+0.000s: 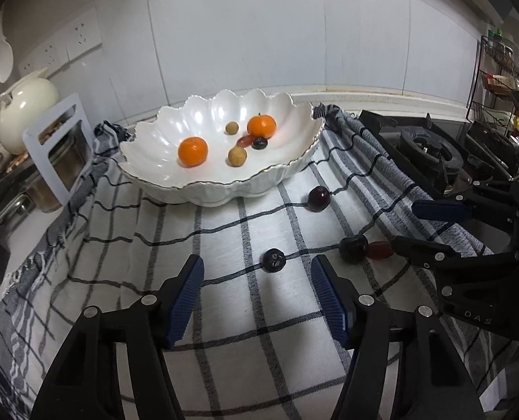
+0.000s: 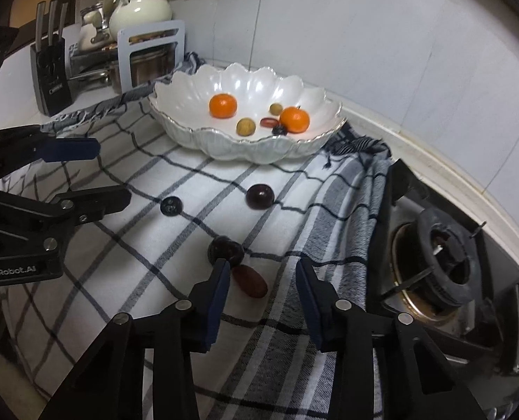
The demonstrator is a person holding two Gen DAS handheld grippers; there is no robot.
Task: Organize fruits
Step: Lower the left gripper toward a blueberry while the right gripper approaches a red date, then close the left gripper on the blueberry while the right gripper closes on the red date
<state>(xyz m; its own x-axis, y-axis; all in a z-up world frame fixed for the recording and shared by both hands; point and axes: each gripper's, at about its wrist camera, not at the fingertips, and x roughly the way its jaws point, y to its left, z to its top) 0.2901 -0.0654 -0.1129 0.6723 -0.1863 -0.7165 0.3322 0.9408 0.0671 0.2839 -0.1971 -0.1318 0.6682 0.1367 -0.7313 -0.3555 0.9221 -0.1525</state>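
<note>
A white scalloped bowl (image 1: 154,140) (image 2: 186,101) holds two oranges (image 1: 192,151), two small tan fruits, a red date and a dark berry. On the checked cloth lie a dark plum (image 1: 318,198) (image 2: 259,196), a dark berry (image 1: 274,260) (image 2: 171,205), another dark plum (image 1: 353,247) (image 2: 225,250) and a red date (image 1: 379,250) (image 2: 250,281). My left gripper (image 1: 257,266) (image 2: 114,175) is open, the berry just beyond its tips. My right gripper (image 2: 263,269) (image 1: 403,225) is open over the date, which lies between its fingers near the left pad, unpressed.
A gas stove burner (image 1: 427,147) (image 2: 445,262) sits right of the cloth. A wire spice rack (image 1: 497,80) stands at far right. At left are a cream teapot (image 1: 25,105), a steel pot in a holder (image 2: 151,59) and a knife block (image 2: 51,70). A tiled wall runs behind.
</note>
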